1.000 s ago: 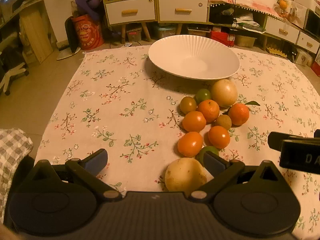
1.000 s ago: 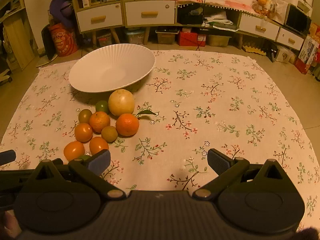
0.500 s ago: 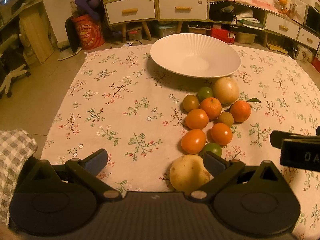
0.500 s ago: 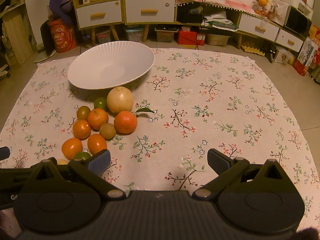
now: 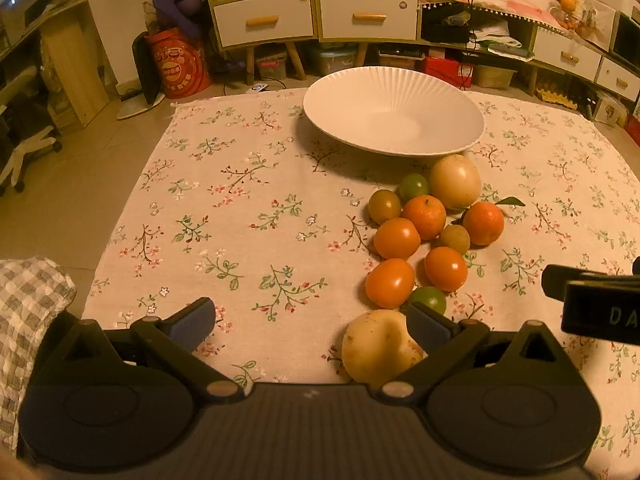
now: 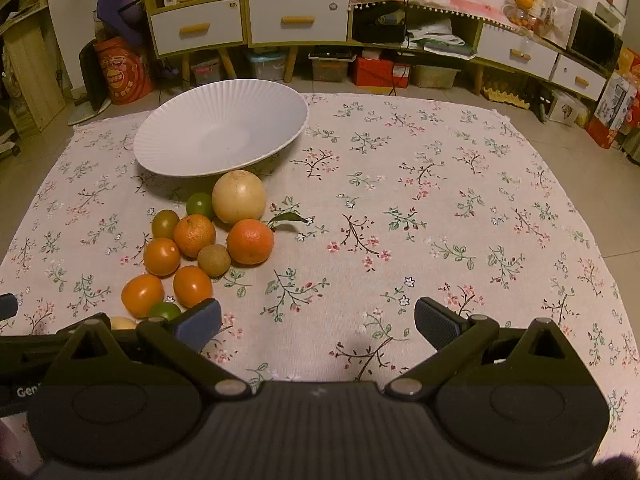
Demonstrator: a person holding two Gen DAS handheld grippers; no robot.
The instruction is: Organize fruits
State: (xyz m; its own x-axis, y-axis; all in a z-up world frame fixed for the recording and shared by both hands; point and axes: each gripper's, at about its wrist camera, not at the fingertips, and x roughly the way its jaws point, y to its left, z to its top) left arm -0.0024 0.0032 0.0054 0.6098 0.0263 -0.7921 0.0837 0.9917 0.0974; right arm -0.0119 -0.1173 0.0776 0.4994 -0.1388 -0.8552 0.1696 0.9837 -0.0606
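Floral cloth (image 6: 440, 208); only the left view shows the yellow pear (image 5: 378, 346) whole

We read "DA" on the right gripper (image 5: 600, 306) body, cut off by the frame edge, and "Gen" on the left gripper (image 6: 24, 391) body. Red bucket (image 5: 180, 64) logo unreadable.

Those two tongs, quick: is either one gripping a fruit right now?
Left tongs: open, holding nothing; a pale yellow fruit sits by the right finger.
Right tongs: open, holding nothing, only tablecloth between them.
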